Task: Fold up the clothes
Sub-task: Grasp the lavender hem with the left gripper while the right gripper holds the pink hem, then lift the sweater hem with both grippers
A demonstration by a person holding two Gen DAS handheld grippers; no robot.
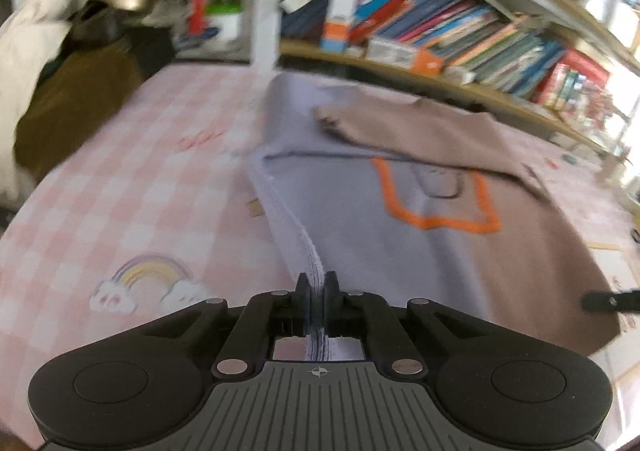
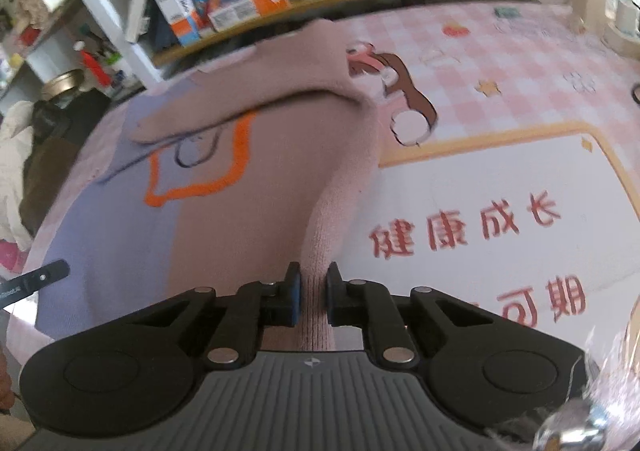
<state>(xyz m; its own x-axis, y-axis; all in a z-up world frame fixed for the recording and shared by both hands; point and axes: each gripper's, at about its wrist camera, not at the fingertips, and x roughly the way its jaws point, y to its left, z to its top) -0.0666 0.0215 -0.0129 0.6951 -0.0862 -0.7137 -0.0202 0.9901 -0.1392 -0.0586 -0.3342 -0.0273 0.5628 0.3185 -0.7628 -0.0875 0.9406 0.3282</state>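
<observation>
Sweater (image 1: pixel 440 251) has one sleeve (image 1: pixel 420 131) folded across ahead; left gripper (image 1: pixel 317 283) and right gripper (image 2: pixel 311 279) each pinch its near hem, body fold remaining.

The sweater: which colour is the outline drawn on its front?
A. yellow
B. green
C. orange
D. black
C: the sweater lies on the table with an orange outline on its front, across the lilac and the brown halves; the right wrist view shows the same orange line.
</observation>
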